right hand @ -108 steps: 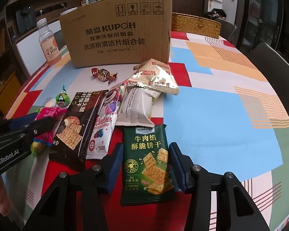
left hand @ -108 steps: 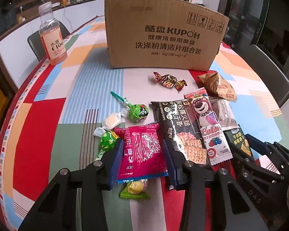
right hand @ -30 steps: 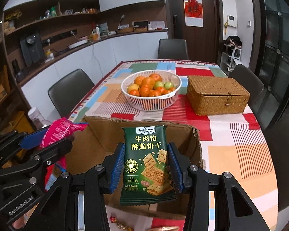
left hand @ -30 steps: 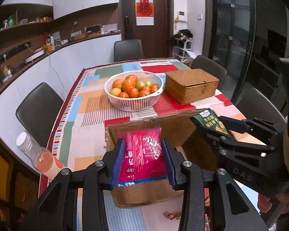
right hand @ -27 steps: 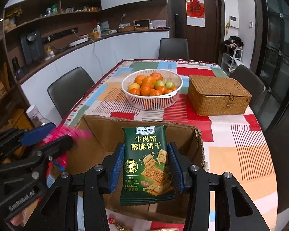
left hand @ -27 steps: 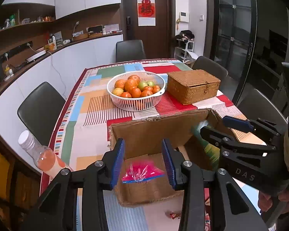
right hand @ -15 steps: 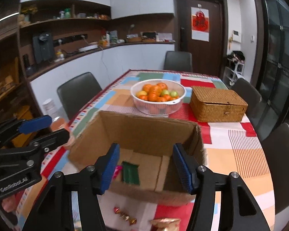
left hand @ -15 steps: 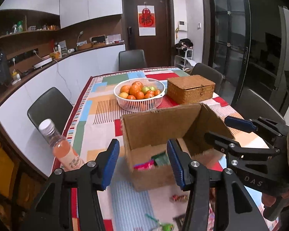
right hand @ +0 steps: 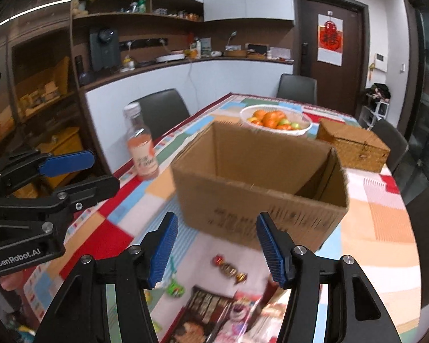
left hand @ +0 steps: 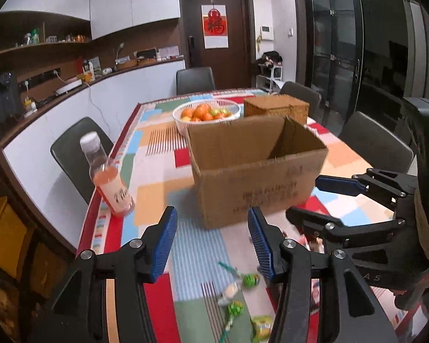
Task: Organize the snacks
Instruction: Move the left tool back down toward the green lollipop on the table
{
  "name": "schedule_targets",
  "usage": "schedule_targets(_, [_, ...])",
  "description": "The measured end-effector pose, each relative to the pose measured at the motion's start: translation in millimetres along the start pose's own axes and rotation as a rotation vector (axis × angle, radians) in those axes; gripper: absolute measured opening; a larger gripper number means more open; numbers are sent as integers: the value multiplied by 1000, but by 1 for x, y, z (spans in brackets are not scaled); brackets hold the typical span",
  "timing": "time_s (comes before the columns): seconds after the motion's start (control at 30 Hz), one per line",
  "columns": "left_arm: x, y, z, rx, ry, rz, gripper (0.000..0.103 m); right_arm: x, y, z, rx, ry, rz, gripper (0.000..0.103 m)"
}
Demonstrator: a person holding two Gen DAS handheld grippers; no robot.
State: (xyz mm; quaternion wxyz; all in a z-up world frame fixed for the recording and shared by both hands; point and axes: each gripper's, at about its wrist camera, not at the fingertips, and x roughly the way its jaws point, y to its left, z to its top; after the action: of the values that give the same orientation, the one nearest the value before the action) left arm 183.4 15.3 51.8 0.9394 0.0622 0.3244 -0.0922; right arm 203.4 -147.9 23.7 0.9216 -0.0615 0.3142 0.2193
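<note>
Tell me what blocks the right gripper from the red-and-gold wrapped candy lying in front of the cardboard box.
Nothing visible does. The right gripper is open and empty, and the red-and-gold wrapped candy lies bare on the patterned tablecloth just below it, apart from the brown cardboard box behind.

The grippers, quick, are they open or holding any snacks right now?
Left gripper: open, holding nothing.
Right gripper: open, holding nothing.
</note>
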Motion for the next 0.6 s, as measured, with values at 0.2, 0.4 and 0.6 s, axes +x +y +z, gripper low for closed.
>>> schedule_targets(0.2, [7, -3, -30, 24, 72, -28, 50, 17, 17, -30, -30, 125, 61, 58])
schedule_targets(0.4, [15, -7, -59, 71, 128, -48, 50, 31, 25, -53, -61, 208, 81, 58])
schedule_targets(0.6, [32, -9, -84, 90, 205, -89, 48, 47, 34, -67, -107, 270, 91, 57])
